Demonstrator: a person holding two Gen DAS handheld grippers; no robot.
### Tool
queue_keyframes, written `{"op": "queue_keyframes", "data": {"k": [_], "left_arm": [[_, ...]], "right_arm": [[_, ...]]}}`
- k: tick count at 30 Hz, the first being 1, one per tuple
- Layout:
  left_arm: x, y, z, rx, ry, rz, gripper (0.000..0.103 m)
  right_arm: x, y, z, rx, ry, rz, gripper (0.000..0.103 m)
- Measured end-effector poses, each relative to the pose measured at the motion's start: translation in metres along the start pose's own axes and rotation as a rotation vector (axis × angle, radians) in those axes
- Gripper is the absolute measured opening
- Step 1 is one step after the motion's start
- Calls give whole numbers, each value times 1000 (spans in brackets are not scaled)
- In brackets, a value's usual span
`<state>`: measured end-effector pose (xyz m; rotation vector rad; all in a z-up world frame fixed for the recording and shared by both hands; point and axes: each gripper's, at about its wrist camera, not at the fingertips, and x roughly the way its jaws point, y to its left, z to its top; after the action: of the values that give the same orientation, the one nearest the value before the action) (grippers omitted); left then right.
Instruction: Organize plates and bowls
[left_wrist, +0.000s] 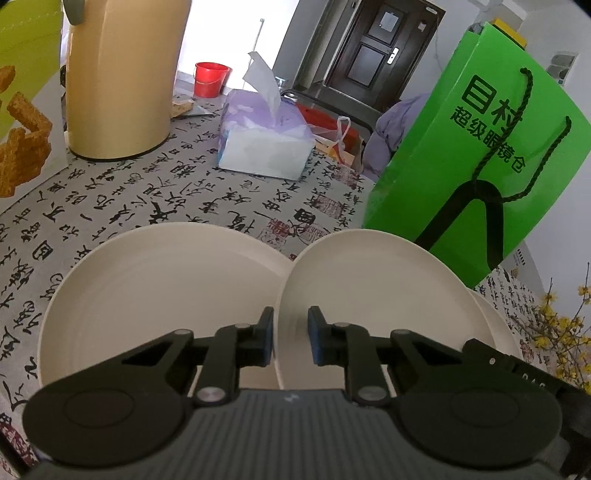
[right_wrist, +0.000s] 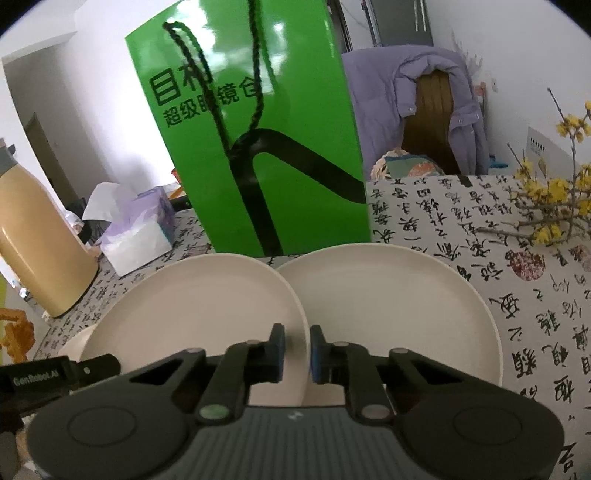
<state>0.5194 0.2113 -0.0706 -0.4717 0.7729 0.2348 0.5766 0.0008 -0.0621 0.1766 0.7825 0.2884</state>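
Plates (left_wrist: 166, 288) overlap, seemingly empty, beside tissue box (left_wrist: 264, 142).

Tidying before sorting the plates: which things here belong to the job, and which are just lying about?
Job: left plate, middle plate gripped by left claw and right claw, right plate.
Lying about: thermos, tissue box, green bag, yellow flowers, snack box.

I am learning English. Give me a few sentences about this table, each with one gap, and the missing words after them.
The bag behind the plates is ___ in colour.
The bucket beyond the table is ___ in colour.
The flowers on the branch are ___ in colour.
Missing words: green; red; yellow.
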Motion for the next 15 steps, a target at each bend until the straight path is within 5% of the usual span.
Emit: {"op": "queue_keyframes", "data": {"k": [15], "left_arm": [[0, -2, 0, 19, -4, 11, 19]], "right_arm": [[0, 5, -2, -54, -16, -15, 14]]}}
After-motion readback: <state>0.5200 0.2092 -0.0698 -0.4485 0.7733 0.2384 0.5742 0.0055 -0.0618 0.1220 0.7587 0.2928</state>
